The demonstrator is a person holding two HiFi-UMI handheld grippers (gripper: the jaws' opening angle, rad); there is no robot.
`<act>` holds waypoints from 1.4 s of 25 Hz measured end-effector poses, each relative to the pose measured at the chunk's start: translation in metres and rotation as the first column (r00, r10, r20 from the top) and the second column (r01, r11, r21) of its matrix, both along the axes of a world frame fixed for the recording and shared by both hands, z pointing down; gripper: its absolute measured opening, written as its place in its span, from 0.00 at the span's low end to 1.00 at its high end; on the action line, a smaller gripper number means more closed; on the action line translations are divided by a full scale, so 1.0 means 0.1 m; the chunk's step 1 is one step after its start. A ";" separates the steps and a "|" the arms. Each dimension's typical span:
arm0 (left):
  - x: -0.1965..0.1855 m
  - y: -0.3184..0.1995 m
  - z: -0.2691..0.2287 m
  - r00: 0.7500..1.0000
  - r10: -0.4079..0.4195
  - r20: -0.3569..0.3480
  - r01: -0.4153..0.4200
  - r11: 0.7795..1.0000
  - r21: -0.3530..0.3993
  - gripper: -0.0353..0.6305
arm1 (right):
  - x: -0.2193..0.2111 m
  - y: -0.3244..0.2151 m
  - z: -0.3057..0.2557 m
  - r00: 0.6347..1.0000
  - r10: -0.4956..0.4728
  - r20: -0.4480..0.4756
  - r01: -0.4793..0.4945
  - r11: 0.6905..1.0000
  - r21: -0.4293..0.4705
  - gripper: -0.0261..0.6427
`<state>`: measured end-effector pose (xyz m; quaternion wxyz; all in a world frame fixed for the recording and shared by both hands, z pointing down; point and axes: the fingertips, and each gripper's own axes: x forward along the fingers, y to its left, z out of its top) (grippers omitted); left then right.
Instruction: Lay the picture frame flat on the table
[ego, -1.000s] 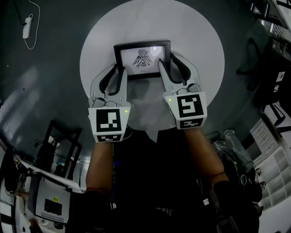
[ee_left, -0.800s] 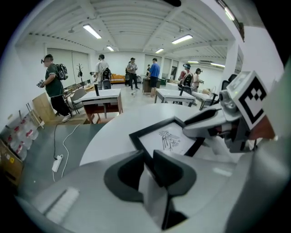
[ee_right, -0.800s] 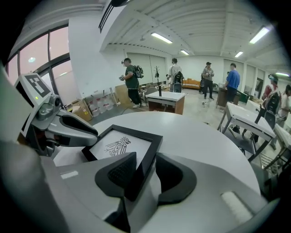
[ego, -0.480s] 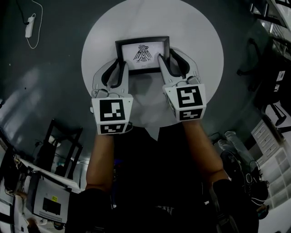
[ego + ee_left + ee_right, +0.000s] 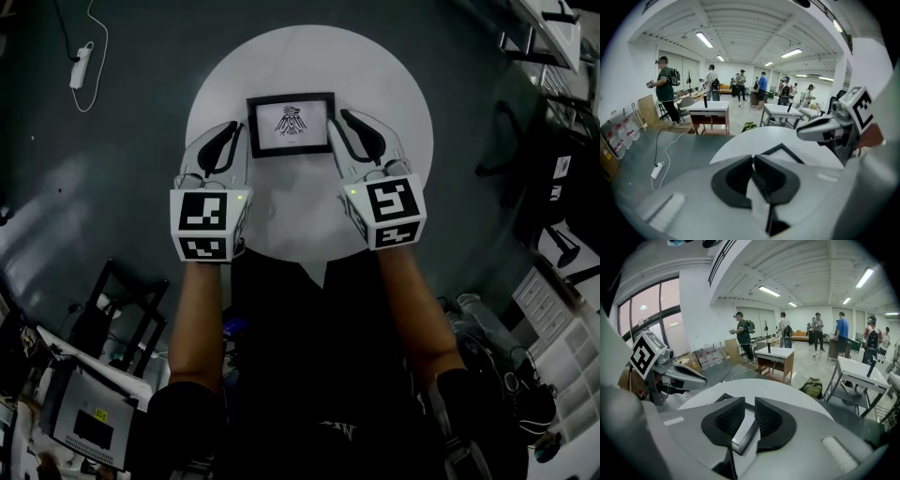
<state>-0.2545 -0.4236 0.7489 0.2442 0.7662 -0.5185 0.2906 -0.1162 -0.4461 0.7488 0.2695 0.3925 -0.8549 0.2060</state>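
Note:
A black picture frame (image 5: 291, 125) with a bird drawing lies face up toward my head camera, on the far half of the round white table (image 5: 309, 56). My left gripper (image 5: 238, 127) is at the frame's left edge. In the left gripper view its jaws (image 5: 753, 157) meet at the tips, pinching that edge, and a frame corner (image 5: 785, 152) shows beyond them. My right gripper (image 5: 337, 120) is at the right edge. Its jaws (image 5: 750, 402) are closing, and the frame's rim (image 5: 743, 434) sits between the pads, touching both.
A white power strip (image 5: 82, 61) with its cable lies on the dark floor to the left. Black chairs and stands (image 5: 131, 291) crowd the floor near me. Desks (image 5: 776, 357), a green backpack (image 5: 813, 386) and several standing people fill the room beyond the table.
The head camera has pulled back, so the table and frame look smaller. The right jaws have narrowed onto the frame's right edge. Both grippers still flank the frame.

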 end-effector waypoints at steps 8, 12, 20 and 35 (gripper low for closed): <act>0.40 0.05 -1.46 0.991 0.105 -0.081 -0.086 0.973 0.212 0.06 | 0.01 0.06 -1.37 0.986 -0.123 0.108 0.104 0.980 0.172 0.04; 0.58 0.13 -2.31 0.987 0.109 -0.114 -0.067 0.942 0.329 0.06 | 0.10 0.22 -2.25 0.955 -0.253 0.158 0.202 0.939 0.278 0.03; 0.99 0.54 -3.79 0.973 0.107 -0.203 -0.003 0.890 0.455 0.06 | 0.57 0.60 -3.80 0.862 -0.432 0.265 0.312 0.865 0.394 0.03; 1.53 1.85 -5.27 0.828 0.461 -0.320 -0.199 0.774 0.601 0.06 | 1.27 1.63 -5.41 0.760 -0.501 0.414 0.210 0.792 0.573 0.03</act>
